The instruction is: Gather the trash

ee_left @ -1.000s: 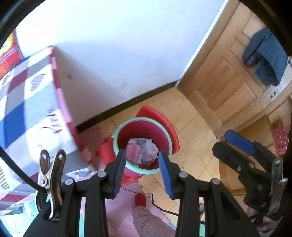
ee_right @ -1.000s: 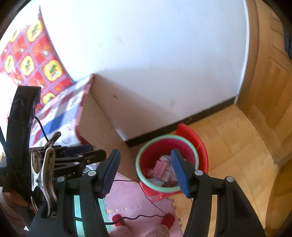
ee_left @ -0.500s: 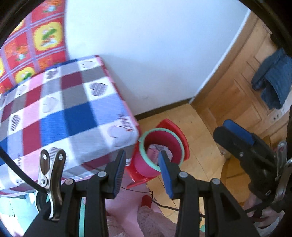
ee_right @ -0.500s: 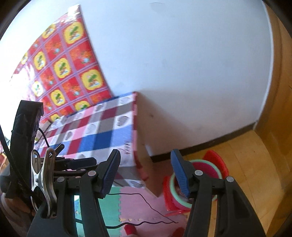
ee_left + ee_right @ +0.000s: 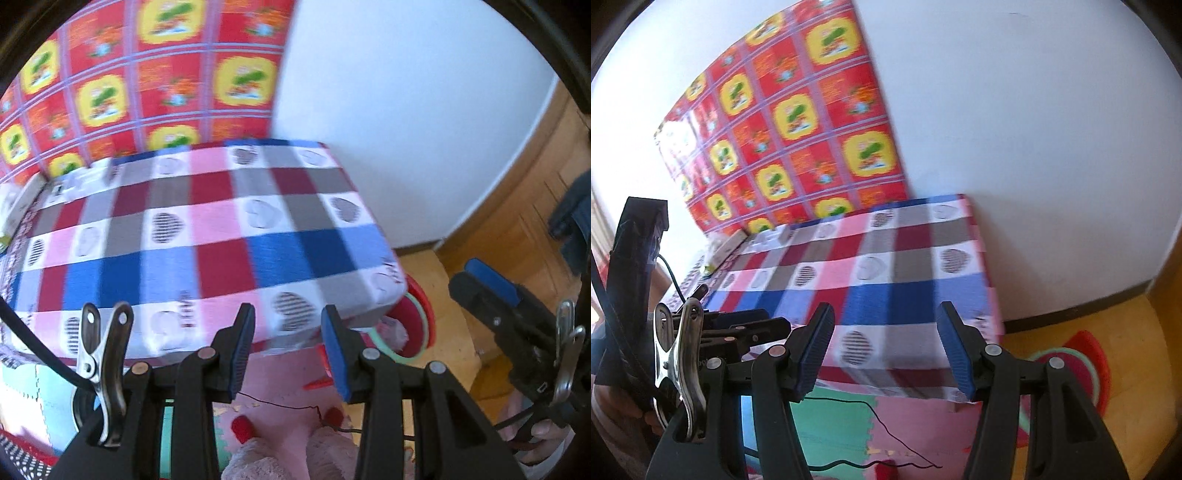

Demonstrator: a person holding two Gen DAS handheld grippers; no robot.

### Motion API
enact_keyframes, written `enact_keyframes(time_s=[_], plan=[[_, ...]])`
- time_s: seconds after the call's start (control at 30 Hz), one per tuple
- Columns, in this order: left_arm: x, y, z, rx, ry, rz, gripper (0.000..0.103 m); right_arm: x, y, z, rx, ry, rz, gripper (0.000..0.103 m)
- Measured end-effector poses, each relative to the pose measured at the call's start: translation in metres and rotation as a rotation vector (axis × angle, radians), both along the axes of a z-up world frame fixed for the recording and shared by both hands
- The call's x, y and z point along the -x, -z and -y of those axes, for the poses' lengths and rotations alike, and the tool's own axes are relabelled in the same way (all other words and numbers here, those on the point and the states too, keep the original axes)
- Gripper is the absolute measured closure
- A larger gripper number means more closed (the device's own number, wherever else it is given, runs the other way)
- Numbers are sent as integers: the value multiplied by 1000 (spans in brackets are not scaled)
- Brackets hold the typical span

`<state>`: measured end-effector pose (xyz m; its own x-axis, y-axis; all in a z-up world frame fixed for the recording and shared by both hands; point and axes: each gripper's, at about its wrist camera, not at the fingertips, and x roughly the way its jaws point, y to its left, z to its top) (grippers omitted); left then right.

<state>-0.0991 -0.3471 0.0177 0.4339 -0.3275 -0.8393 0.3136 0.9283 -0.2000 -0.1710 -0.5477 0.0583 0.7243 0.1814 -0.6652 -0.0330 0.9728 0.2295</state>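
The checked counter [image 5: 207,236], covered in a cloth of blue, red, pink and grey squares with hearts, serves as the landmark for both views. The left gripper [image 5: 288,347] hangs over the counter's near edge with its blue-padded fingers [image 5: 242,349] apart and nothing between them. The right gripper [image 5: 886,349] sits over the same near edge, its fingers [image 5: 955,349] set wider apart and likewise empty.

The red trash bin [image 5: 413,325] with a pale green rim stands on the wooden floor just beyond the counter's right corner, partly hidden by the hanging cloth. Crumpled pale paper [image 5: 393,330] shows inside it in the left view. In the right view only a slice of the bin is visible.

Behind the counter a red and yellow patterned sheet [image 5: 798,122] covers the wall. Below the counter's near edge lie pink and green foam floor mats [image 5: 846,424], crossed by a thin black cable [image 5: 875,417].
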Motion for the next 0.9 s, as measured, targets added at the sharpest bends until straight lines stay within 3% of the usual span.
enact_keyframes(time_s=[0.4, 0.73, 0.9], plan=[[-23, -15, -145, -43, -239, 17, 64, -55, 10, -116, -63, -168, -40, 44], [-47, -22, -254, -71, -480, 9, 64, -110, 14, -176, -72, -304, -52, 44], [-61, -22, -288, -96, -577, 5, 64, -144, 19, -204, -66, -376, -61, 44]])
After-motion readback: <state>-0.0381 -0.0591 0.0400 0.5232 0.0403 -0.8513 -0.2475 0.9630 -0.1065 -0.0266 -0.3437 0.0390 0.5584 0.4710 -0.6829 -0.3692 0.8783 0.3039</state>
